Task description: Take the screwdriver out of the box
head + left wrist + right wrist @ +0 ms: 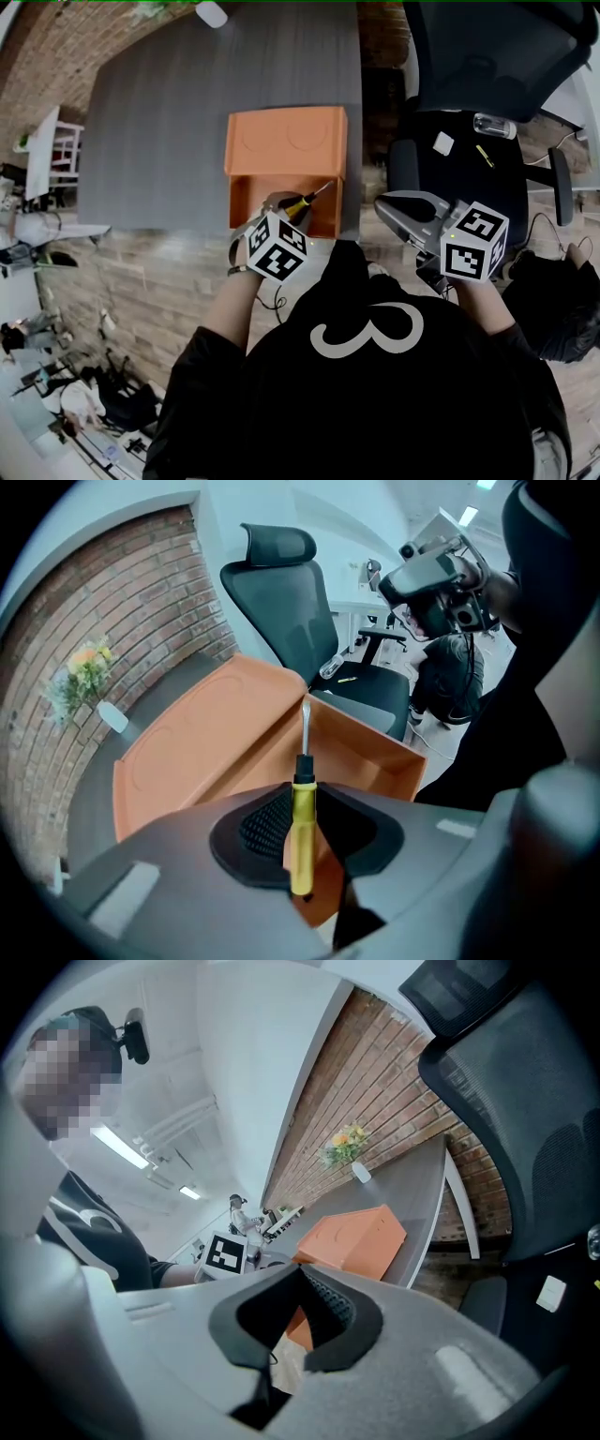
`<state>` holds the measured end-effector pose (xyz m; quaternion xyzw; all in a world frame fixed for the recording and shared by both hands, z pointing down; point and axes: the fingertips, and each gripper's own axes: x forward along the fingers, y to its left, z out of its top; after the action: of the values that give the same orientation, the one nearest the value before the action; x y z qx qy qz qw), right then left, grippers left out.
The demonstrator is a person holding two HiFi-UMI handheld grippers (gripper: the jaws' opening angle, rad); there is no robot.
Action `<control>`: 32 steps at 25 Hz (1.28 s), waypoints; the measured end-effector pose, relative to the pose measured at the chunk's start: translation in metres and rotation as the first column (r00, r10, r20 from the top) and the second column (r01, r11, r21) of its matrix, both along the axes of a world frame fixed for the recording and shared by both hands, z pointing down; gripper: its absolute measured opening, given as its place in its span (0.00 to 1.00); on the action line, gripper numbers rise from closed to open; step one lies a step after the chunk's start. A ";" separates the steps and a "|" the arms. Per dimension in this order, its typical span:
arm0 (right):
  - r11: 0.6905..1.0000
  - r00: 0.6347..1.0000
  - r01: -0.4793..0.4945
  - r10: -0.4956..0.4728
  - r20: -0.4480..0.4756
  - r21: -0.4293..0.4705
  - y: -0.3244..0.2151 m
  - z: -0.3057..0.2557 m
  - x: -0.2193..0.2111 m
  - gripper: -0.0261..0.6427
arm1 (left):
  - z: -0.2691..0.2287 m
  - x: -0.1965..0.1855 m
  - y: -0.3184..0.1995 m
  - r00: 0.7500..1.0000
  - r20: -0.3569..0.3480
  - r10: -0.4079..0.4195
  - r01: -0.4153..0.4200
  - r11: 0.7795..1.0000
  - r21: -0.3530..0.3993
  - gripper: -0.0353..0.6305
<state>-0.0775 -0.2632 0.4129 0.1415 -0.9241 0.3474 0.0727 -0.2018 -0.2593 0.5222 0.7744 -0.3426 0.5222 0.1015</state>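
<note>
Two grippers in view. Left gripper (302,841) jaws pinch the yellow handle of the screwdriver (302,808), low in the head view just in front of the person. Metal shaft points away over the open compartment of the orange box (240,199); can't tell if the tip touches it. Box sits at the near edge of the grey table (159,122), lid laid flat behind it. Right gripper (286,1326) is well apart to the right, off the table, jaws slightly spread with nothing between them. Farther right, a black office chair (487,56).

Your head camera looks steeply down; both gripper views, close behind their jaws, share the orange box (286,141).
</note>
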 end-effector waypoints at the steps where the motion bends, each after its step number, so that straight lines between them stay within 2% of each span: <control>1: 1.000 1.000 0.002 -0.002 0.001 0.005 0.001 -0.001 0.001 0.04 | -0.004 0.000 0.000 1.000 0.005 0.002 -0.002 1.000 0.021 0.20; 6: 0.999 1.000 0.027 -0.027 -0.004 0.041 0.007 -0.010 0.004 0.04 | -0.032 0.002 0.000 0.999 -0.026 -0.041 0.044 0.994 0.105 0.20; 10: 0.996 0.999 0.046 -0.046 -0.002 0.075 0.010 -0.019 0.007 0.04 | -0.062 0.006 0.000 0.989 -0.098 -0.108 0.124 0.976 0.176 0.20; 13: 0.993 0.999 0.052 -0.052 -0.001 0.103 0.013 -0.026 0.008 0.04 | -0.078 0.011 0.006 0.967 -0.186 -0.172 0.209 0.956 0.206 0.20; 18: 0.983 0.998 0.069 -0.069 -0.004 0.169 0.021 -0.044 0.010 0.04 | -0.106 0.019 0.022 0.904 -0.337 -0.262 0.348 0.910 0.225 0.20; 22: 0.972 0.994 0.103 -0.108 0.014 0.211 0.041 -0.064 0.006 0.04 | -0.132 0.028 0.050 0.845 -0.455 -0.282 0.415 0.882 0.223 0.20; 25: 0.962 0.992 0.119 -0.126 0.010 0.244 0.056 -0.073 0.003 0.04 | -0.151 0.036 0.070 0.783 -0.555 -0.281 0.459 0.863 0.212 0.21; 29: 0.948 0.989 0.143 -0.146 -0.011 0.283 0.062 -0.086 -0.002 0.04 | -0.172 0.049 0.080 0.672 -0.692 -0.264 0.495 0.855 0.155 0.21; 30: 0.946 0.989 0.145 -0.148 -0.012 0.289 0.064 -0.088 -0.003 0.04 | -0.175 0.051 0.083 0.653 -0.712 -0.259 0.499 0.854 0.147 0.21; 32: 0.943 0.988 0.150 -0.154 -0.010 0.297 0.070 -0.090 -0.005 0.04 | -0.181 0.055 0.089 0.631 -0.735 -0.249 0.503 0.852 0.143 0.21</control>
<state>-0.0822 -0.1936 0.3232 0.0769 -0.9744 0.1989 0.0710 -0.1466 -0.1705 0.3411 0.8265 -0.5190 0.0938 0.1970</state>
